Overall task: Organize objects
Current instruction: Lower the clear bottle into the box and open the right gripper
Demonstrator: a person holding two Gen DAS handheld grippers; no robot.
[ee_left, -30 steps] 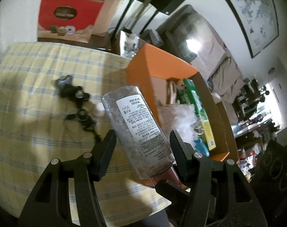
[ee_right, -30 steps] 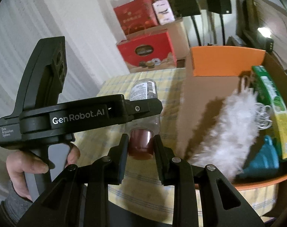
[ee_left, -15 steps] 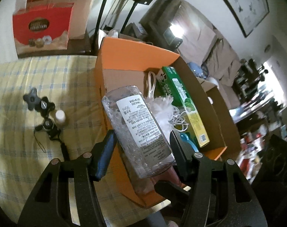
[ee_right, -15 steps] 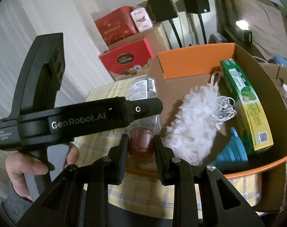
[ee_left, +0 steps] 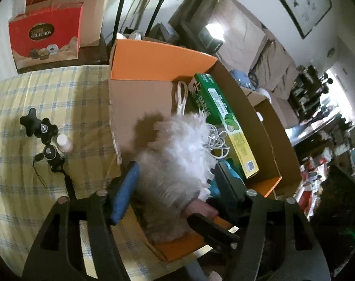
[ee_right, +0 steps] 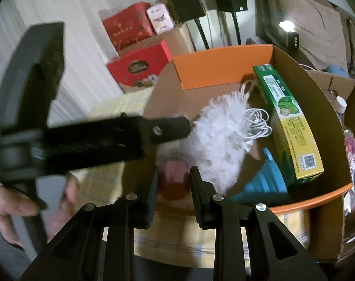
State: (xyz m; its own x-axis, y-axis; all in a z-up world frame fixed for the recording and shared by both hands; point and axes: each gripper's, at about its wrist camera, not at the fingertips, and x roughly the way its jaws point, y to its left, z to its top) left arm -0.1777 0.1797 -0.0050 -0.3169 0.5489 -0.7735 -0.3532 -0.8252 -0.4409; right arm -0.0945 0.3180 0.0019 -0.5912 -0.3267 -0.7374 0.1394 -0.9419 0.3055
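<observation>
**Between the right fingers: bottle over the box edge, release pending**

Right gripper [ee_right: 174, 175] fingers pinch the bottle [ee_right: 175, 183] by its reddish cap, above the near wall of the box [ee_right: 224, 65]. Left gripper [ee_left: 177, 175] fingers are spread, jaws just opening. The blurred bottle body lies between them, and the pads look clear of it.

Beyond the fingers lie the duster [ee_right: 224, 126], with the carton [ee_right: 287, 121] to its right.

Judgement: draw the left fingers clear first. Then carry the bottle past the wall, lower it onto bare cardboard left of the duster, and let go low. Held by the cap alone, the body may swing.
</observation>
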